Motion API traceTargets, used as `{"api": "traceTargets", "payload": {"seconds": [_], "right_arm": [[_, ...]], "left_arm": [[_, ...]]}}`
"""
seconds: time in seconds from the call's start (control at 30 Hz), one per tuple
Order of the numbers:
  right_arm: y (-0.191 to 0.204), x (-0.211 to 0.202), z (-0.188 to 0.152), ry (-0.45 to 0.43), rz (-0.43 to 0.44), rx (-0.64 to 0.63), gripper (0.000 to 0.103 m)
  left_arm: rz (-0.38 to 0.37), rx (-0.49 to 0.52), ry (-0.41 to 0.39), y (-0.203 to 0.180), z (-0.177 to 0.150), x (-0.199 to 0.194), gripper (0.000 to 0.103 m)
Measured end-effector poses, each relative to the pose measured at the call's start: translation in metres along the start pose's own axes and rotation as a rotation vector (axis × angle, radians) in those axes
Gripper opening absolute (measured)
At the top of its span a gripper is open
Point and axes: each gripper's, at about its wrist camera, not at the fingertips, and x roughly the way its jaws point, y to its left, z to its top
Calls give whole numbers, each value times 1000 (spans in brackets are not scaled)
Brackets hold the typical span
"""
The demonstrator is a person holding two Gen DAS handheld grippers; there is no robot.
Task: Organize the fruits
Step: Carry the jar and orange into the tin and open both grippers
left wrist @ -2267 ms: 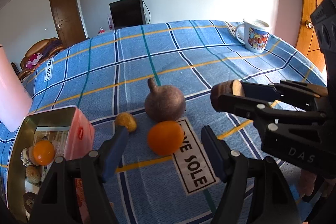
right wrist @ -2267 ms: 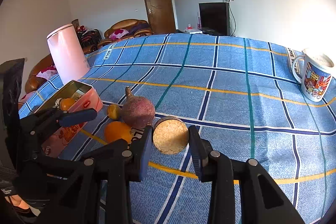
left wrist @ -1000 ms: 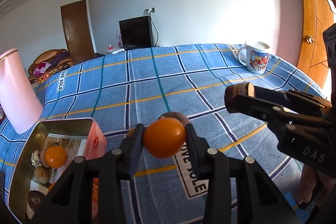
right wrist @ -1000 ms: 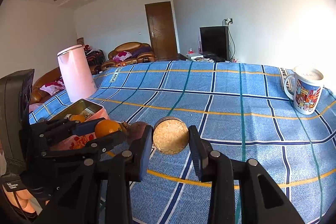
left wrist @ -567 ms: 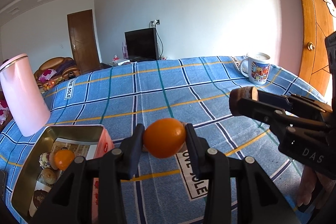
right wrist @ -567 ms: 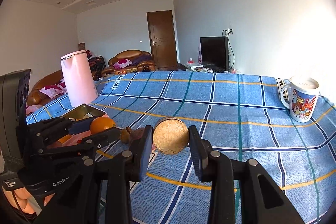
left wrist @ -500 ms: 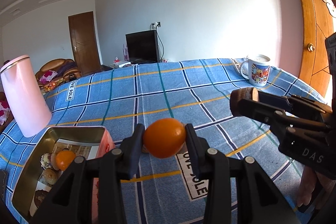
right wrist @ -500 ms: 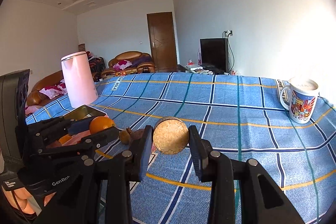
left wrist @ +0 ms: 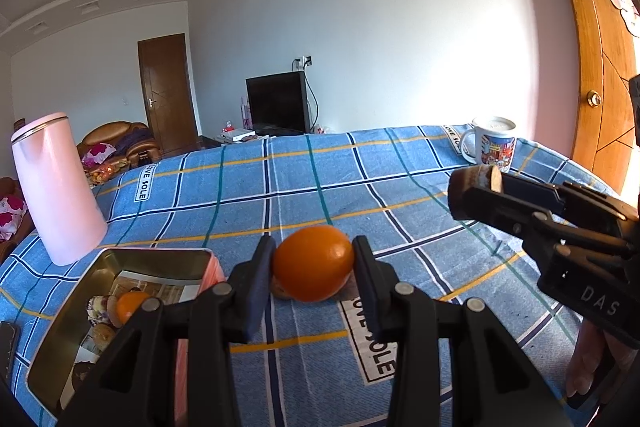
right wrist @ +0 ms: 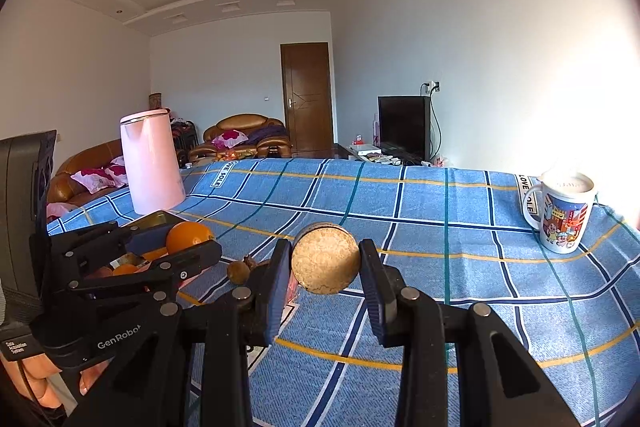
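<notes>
My left gripper (left wrist: 313, 267) is shut on an orange (left wrist: 313, 268) and holds it above the blue checked tablecloth; it also shows in the right wrist view (right wrist: 188, 235). My right gripper (right wrist: 325, 263) is shut on a round tan fruit with a rough cut face (right wrist: 325, 258), held in the air; it shows at the right of the left wrist view (left wrist: 476, 187). An open metal tin (left wrist: 52, 347) at lower left holds a small orange (left wrist: 130, 305) and several other fruits. A small brown fruit (right wrist: 239, 271) lies on the cloth, with a dark fruit mostly hidden behind my fingers.
A pink kettle (left wrist: 56, 187) stands at the far left behind the tin. A printed mug (right wrist: 562, 213) stands at the far right edge. A dark phone (left wrist: 7, 343) lies at the left edge. The blue cloth (left wrist: 320, 179) stretches to the far edge.
My left gripper closed on the orange that lay on the cloth and lifted it. Both grippers have risen and tilted up; the right one keeps hold of the tan fruit.
</notes>
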Motion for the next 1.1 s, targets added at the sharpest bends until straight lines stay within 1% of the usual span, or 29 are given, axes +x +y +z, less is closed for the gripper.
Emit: {"api": "traceTargets", "payload": {"seconds": [0.27, 0.43, 0.6, 0.83, 1.0, 1.1], "right_arm": [[6, 3, 0, 16, 23, 12, 36], [25, 9, 4, 33, 62, 4, 36], [52, 20, 12, 46, 117, -20, 36], [100, 44, 24, 84, 208, -71, 36], [137, 69, 24, 137, 256, -119, 36], [155, 83, 21, 171, 270, -147, 36]], "left_arm": [[8, -16, -19, 11, -3, -10, 41], [22, -56, -30, 33, -3, -19, 41], [63, -113, -35, 67, -4, -27, 41], [147, -194, -33, 124, -11, -40, 41], [178, -245, -2, 158, -22, -39, 41], [190, -262, 18, 169, -29, -37, 41]]}}
